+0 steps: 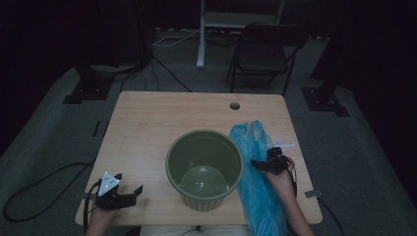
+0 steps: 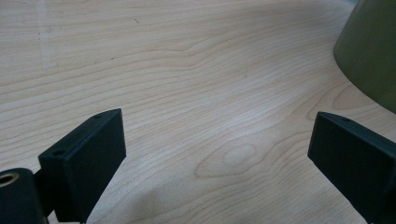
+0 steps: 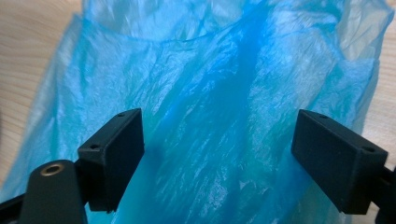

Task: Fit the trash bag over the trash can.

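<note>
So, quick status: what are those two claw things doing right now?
Right gripper open, jaws over blue plastic bag. Left gripper open above bare table. Green bucket between them.

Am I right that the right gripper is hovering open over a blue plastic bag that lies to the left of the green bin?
Not quite: the blue plastic bag lies to the right of the green bin, not its left, as the high view shows. The rest holds: the right gripper is over the bag with its jaws spread apart.
</note>
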Demonstrator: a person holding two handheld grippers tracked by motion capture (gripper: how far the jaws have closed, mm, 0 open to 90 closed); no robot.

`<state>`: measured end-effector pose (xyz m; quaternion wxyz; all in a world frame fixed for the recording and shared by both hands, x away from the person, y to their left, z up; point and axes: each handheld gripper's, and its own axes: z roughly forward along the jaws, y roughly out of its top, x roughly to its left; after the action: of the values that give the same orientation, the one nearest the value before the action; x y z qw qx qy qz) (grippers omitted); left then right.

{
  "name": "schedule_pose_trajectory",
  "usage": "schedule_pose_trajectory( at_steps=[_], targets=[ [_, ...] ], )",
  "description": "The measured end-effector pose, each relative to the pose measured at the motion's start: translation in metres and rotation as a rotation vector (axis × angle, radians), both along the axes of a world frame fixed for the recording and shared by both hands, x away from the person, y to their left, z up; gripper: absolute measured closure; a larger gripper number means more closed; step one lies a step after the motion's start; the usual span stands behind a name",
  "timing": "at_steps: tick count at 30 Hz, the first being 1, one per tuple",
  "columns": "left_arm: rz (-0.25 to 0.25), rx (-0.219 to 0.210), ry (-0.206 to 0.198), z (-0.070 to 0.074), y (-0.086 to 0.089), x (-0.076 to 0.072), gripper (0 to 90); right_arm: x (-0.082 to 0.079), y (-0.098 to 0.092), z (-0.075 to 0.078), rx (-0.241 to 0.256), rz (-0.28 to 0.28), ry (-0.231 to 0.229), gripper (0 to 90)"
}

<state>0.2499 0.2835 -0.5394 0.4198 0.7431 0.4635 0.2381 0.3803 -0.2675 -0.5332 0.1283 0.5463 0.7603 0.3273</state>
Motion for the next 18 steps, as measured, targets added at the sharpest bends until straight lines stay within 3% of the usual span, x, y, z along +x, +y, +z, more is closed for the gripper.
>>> schedule_pose_trajectory(
  at_steps=[3, 8, 12, 13, 15, 18],
  targets=[
    [0.002, -0.003, 0.0, 0.0, 0.001, 0.001, 4.7, -0.001, 0.004, -0.002, -0.037, -0.001, -0.003, 13.5],
    [-0.001, -0.001, 0.001, 0.0, 0.001, 0.001, 4.8, -0.005, 0.019, -0.006, -0.153, 0.018, -0.035, 10.6],
    [-0.005, 0.0, 0.004, -0.001, 0.001, 0.003, 4.7, -0.007, 0.026, -0.008, -0.146, 0.053, -0.055, 12.6],
    [-0.005, -0.002, 0.004, -0.001, 0.001, 0.003, 4.7, -0.007, 0.027, -0.007, -0.144, 0.055, -0.057, 16.2],
    [-0.004, -0.001, 0.004, -0.001, 0.001, 0.003, 4.7, -0.006, 0.028, -0.004, -0.14, 0.075, -0.067, 38.9],
    [-0.004, 0.002, 0.003, 0.0, 0.0, 0.002, 4.8, -0.004, 0.032, -0.001, -0.136, 0.108, -0.076, 63.0]
  ],
)
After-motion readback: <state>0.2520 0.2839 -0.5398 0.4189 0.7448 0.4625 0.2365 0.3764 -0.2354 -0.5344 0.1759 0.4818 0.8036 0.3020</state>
